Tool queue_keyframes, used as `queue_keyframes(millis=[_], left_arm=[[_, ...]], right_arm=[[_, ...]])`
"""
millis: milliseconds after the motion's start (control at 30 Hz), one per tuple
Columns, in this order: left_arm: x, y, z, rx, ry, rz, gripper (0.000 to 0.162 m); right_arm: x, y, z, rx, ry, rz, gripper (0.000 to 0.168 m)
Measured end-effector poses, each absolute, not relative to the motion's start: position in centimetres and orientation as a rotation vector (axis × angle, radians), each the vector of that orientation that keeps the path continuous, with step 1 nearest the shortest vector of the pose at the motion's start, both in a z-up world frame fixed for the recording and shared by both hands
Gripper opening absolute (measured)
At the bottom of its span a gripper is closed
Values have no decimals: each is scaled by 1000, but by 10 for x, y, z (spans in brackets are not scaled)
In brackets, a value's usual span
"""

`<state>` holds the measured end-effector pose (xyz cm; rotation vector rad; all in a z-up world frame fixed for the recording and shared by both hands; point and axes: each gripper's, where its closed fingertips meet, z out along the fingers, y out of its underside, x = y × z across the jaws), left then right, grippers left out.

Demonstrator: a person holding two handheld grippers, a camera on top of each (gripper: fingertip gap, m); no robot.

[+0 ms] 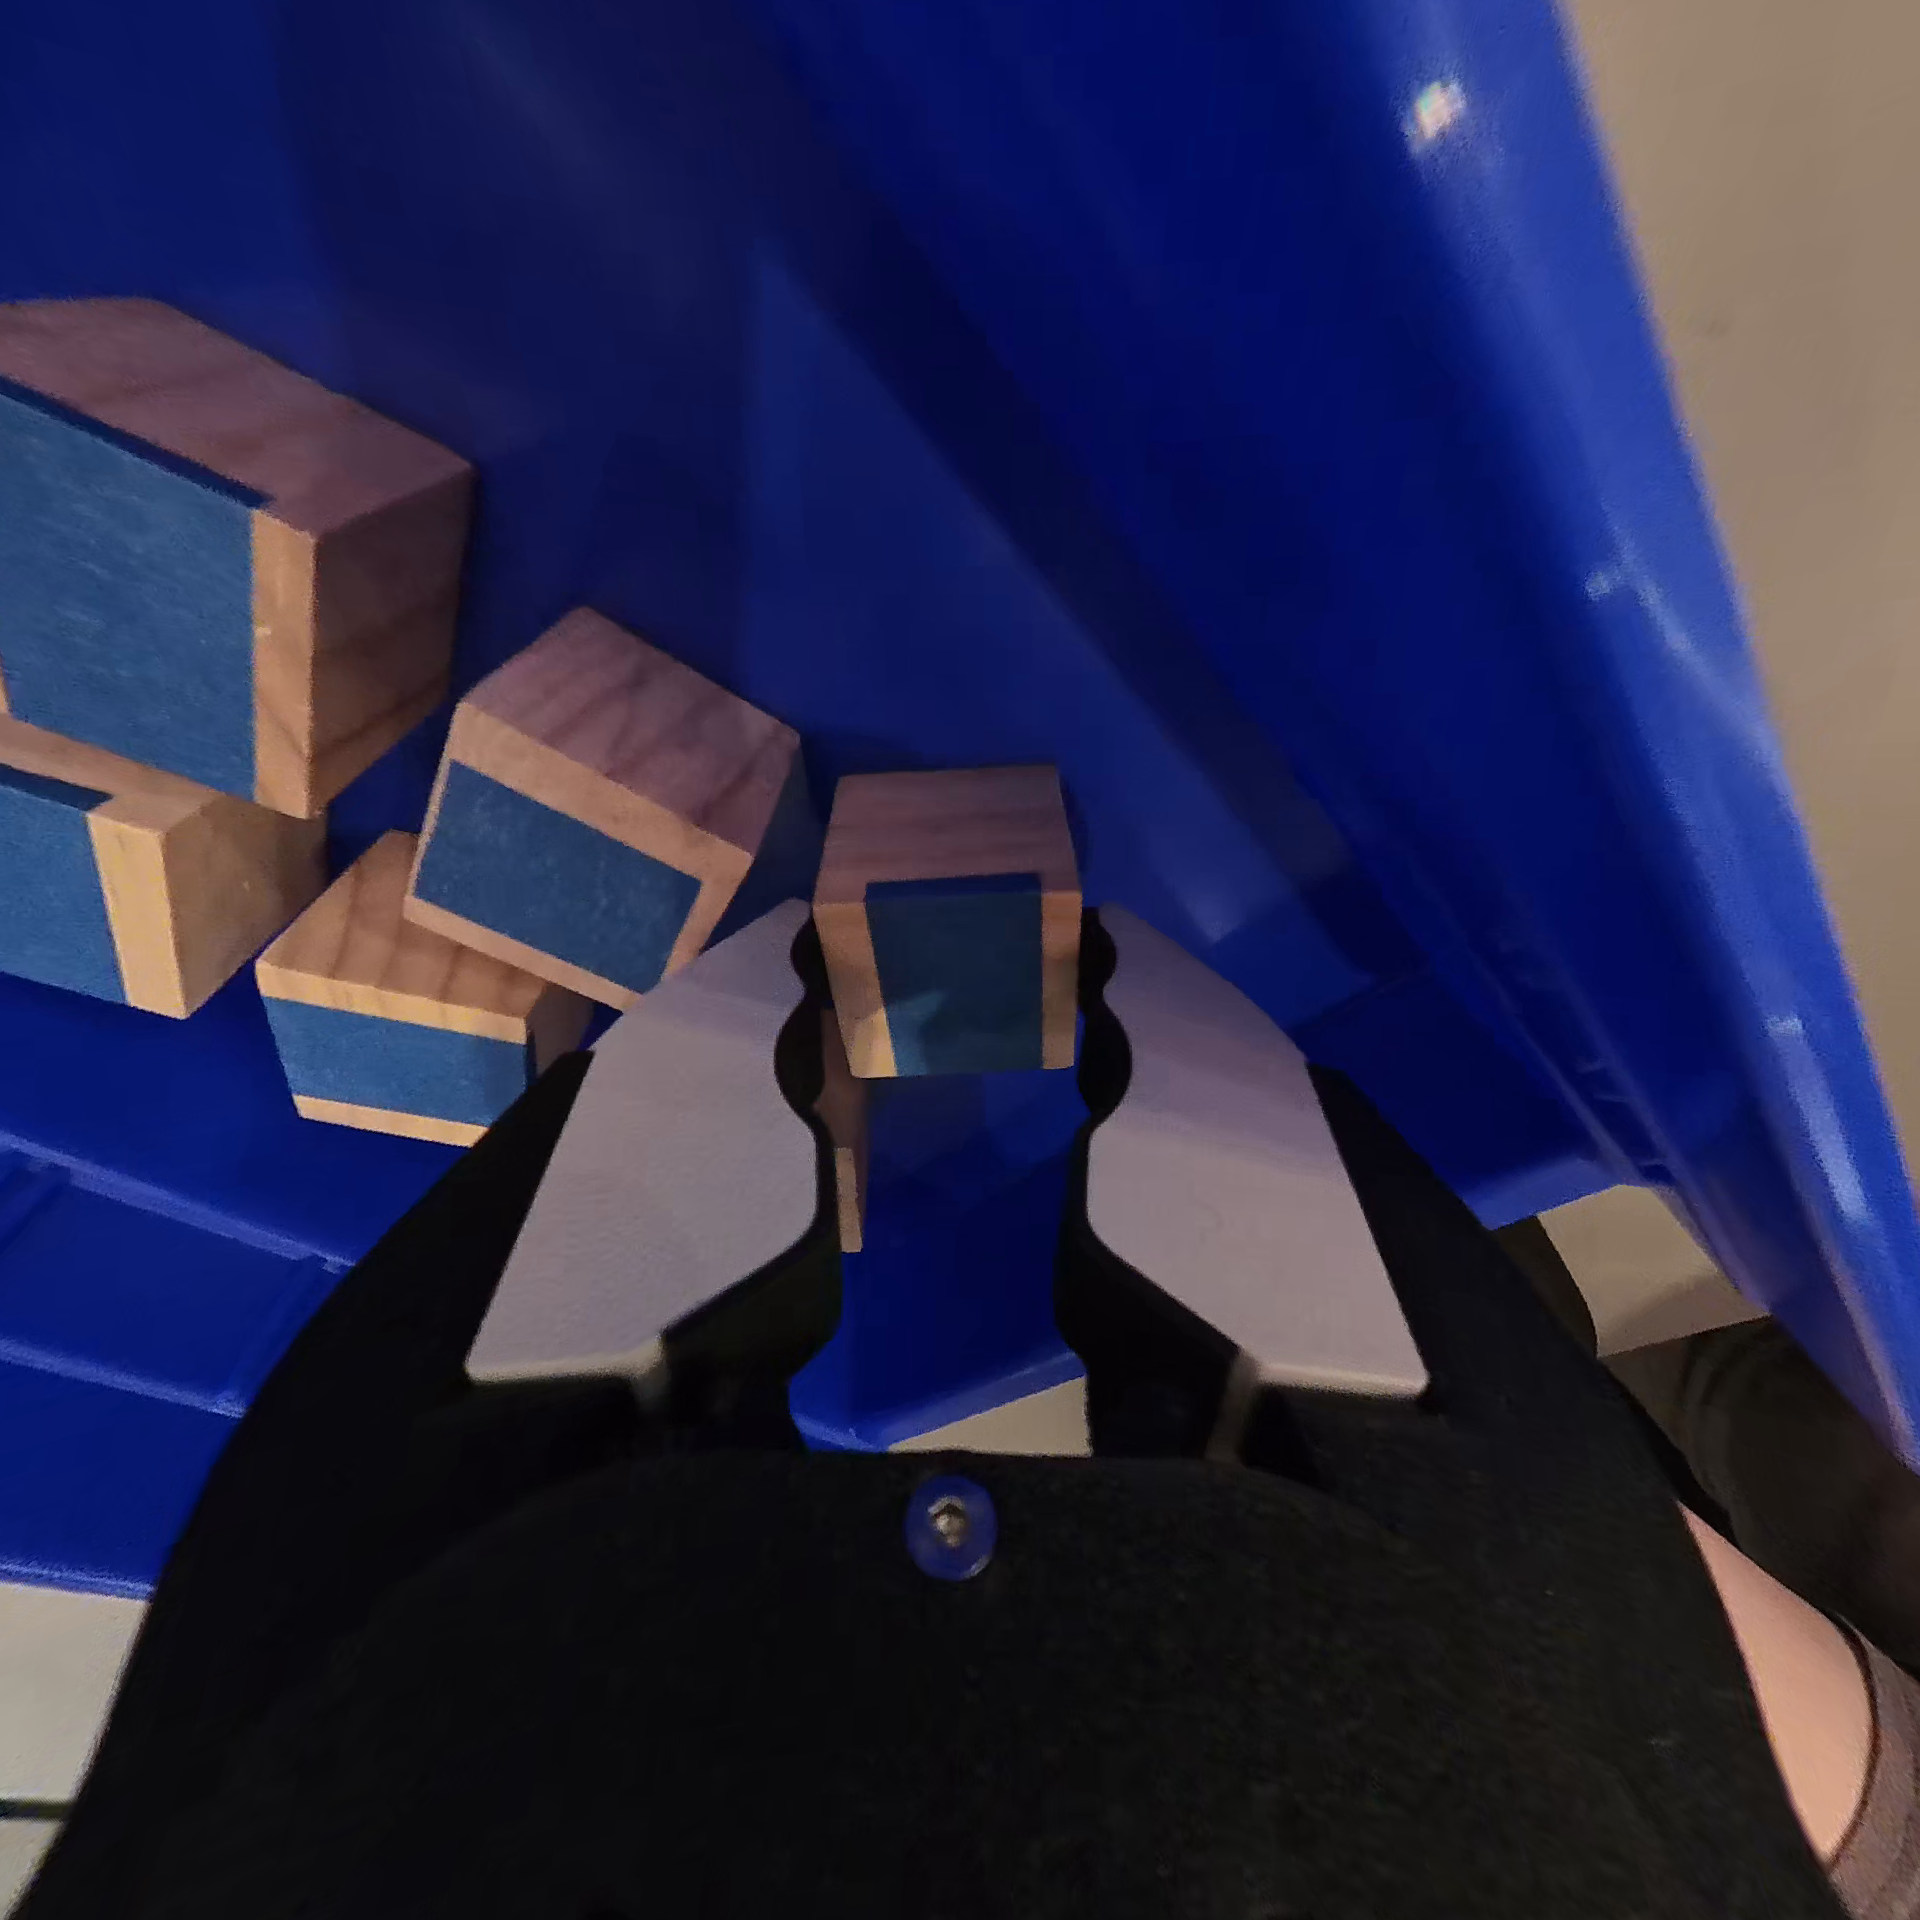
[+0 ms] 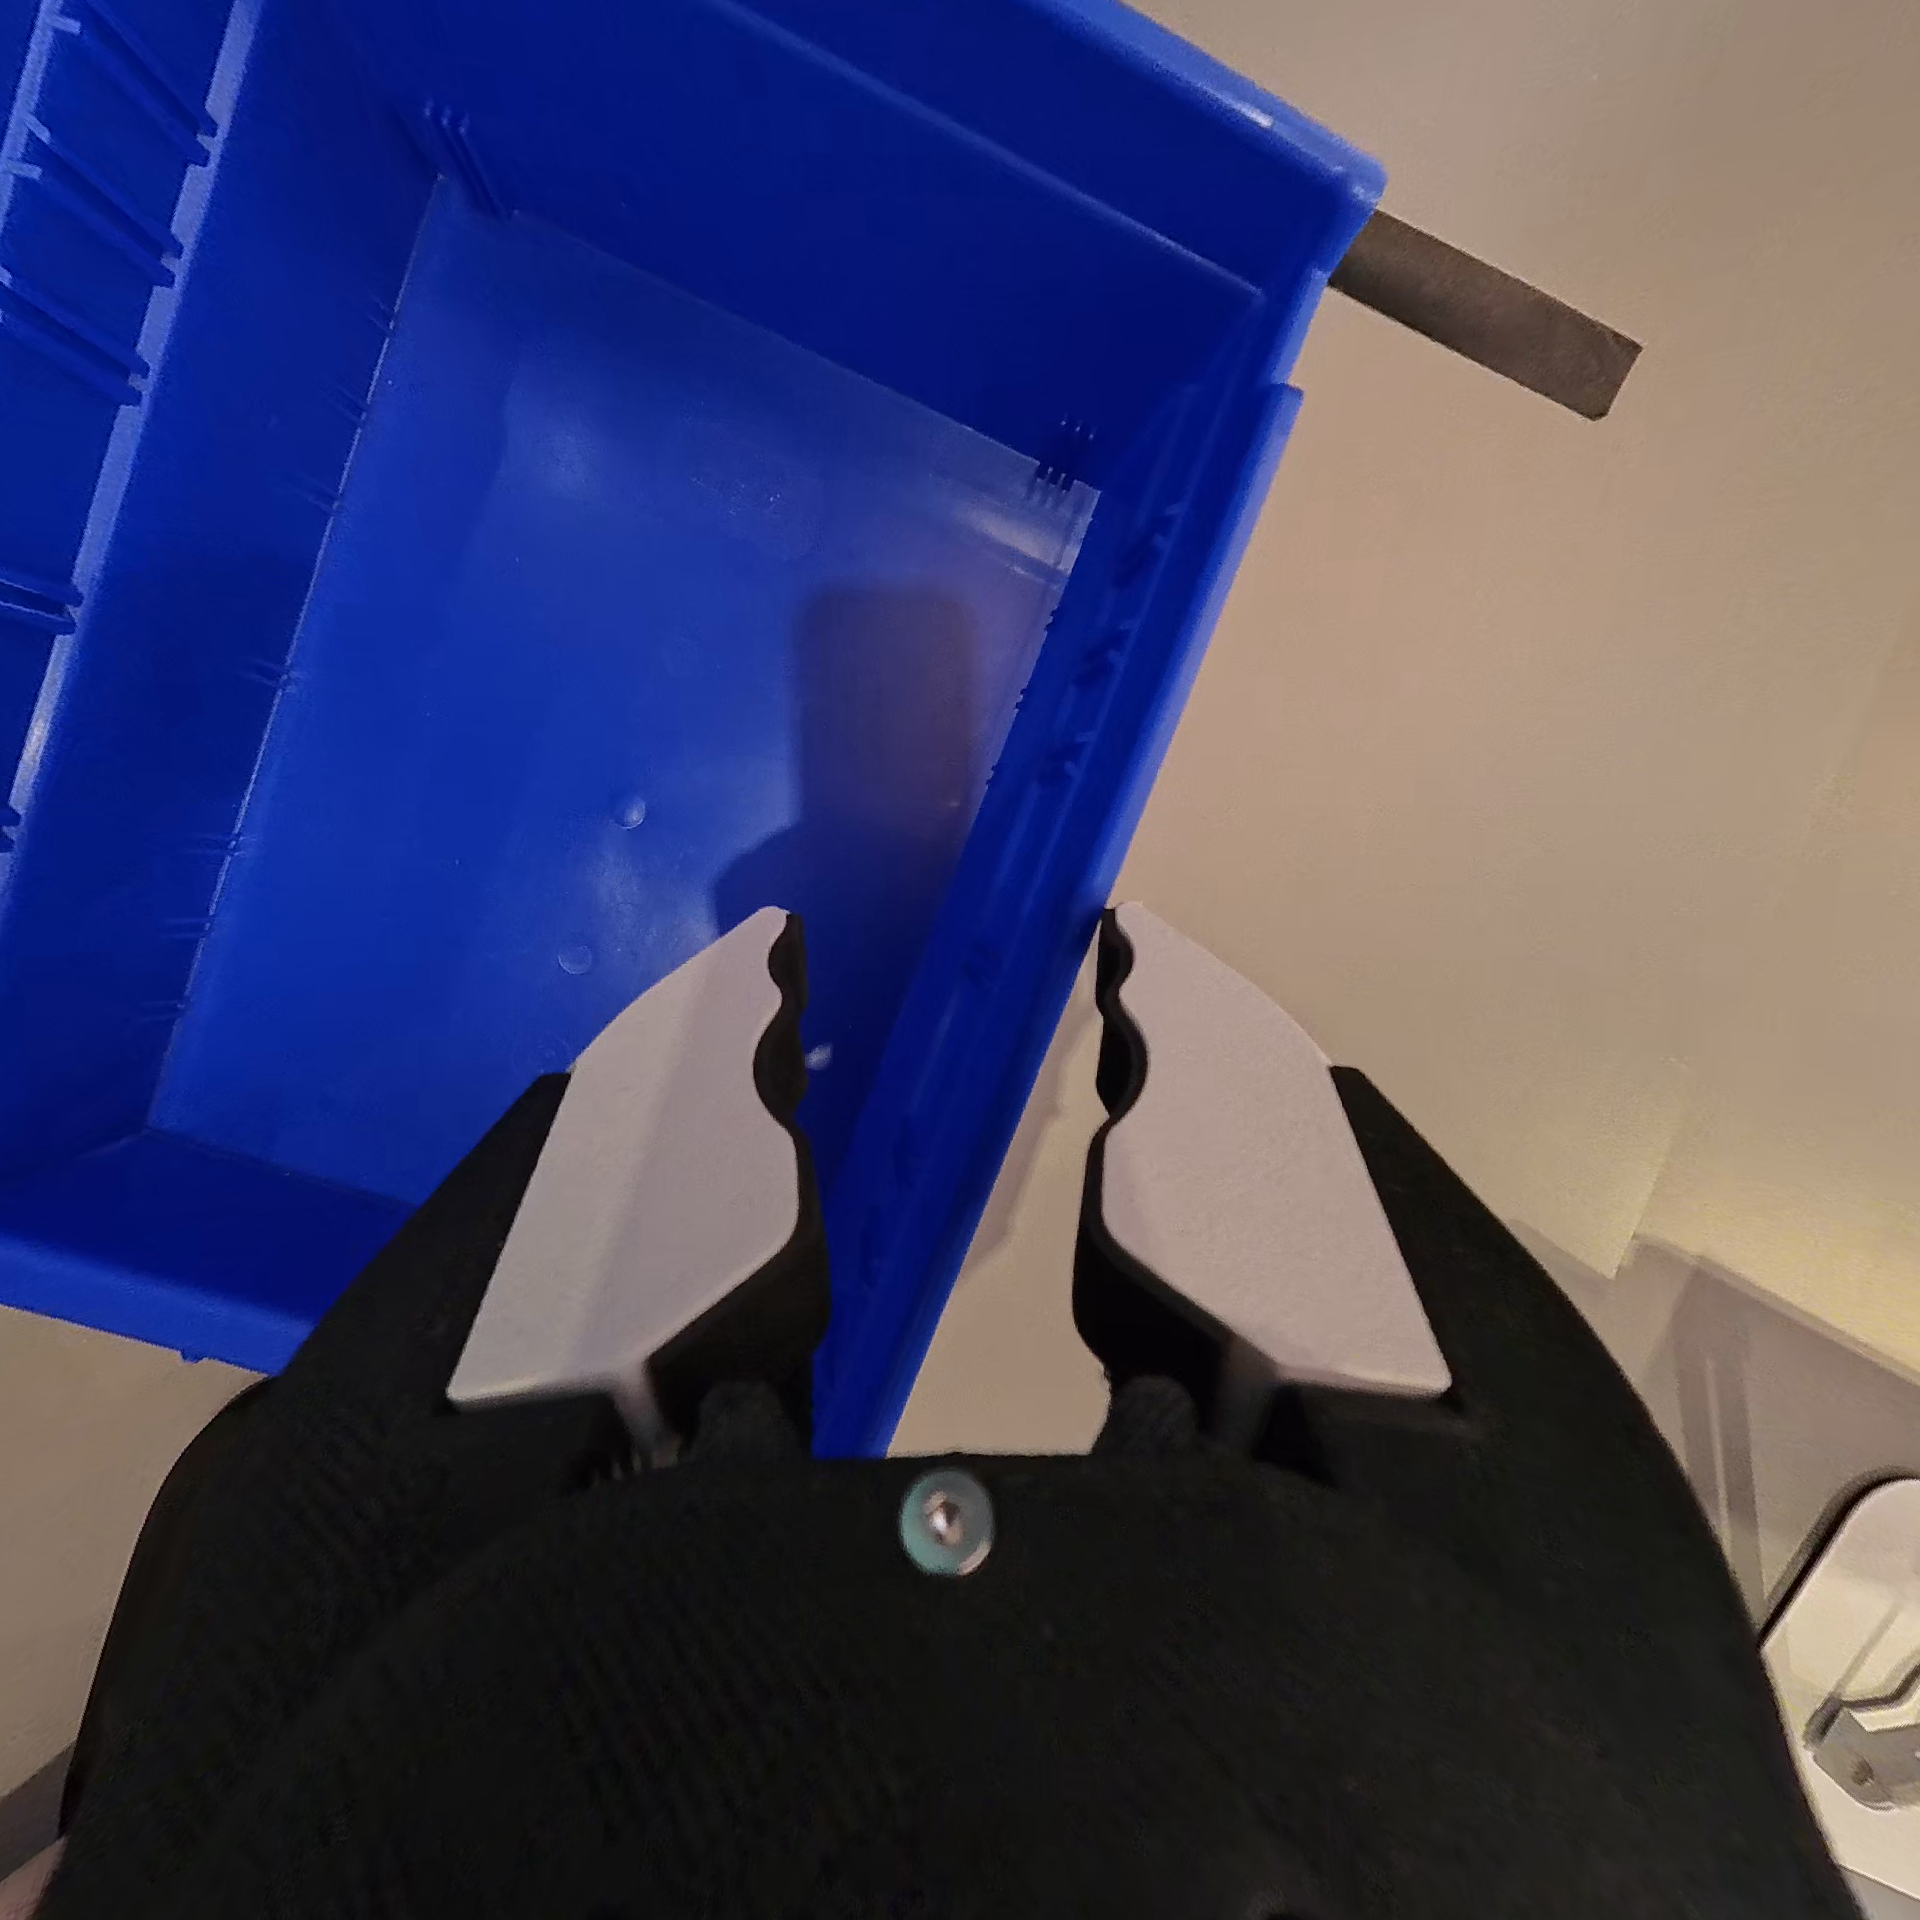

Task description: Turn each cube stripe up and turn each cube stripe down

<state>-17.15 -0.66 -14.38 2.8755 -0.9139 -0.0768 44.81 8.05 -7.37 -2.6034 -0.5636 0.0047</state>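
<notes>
Cubes of pale wood, each with a blue stripe, sit in the blue bin point(image 1: 1143, 416) in your left wrist view, and your left gripper point(image 1: 948, 971) is pinching one small cube point(image 1: 948, 925) between its fingertips, stripe face turned toward the camera, just above the bin floor. To the left of that held cube lie four more in a loose cluster: a tilted cube point(image 1: 603, 800) nearest the claw, a lower cube point(image 1: 405, 1003) touching it on the near side, a large cube point(image 1: 208, 561) farther left, and another cube point(image 1: 114, 883) just under that one at the left edge; all four show blue stripe faces toward you. In your right wrist view a second blue bin point(image 2: 644, 644) holds no cubes on its visible floor, and your right gripper point(image 2: 951, 971) hangs spread, gripping nothing, straddling that bin's right wall. Beyond that bin's far corner a dark grey strip point(image 2: 1486, 322) lies on the beige surface point(image 2: 1558, 779).
</notes>
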Motion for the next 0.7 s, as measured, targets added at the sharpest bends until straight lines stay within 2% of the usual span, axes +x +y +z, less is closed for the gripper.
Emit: queue_keyframes(millis=[200, 367, 567, 700], left_arm=[[-182, 0, -132, 2901, -992, -197, 46], [-182, 12, -68, 3222, -1039, -126, 46], [-143, 2, 33, 3582, -1348, 521, 45], [-100, -17, 89, 3493, -1597, 1266, 46]], right_arm=[[449, 80, -74, -2609, -566, 5, 55], [452, 78, -65, -2607, -536, -46, 52], [438, 78, -22, -2471, -524, -137, 51], [390, 81, 25, -2244, -645, -198, 50]])
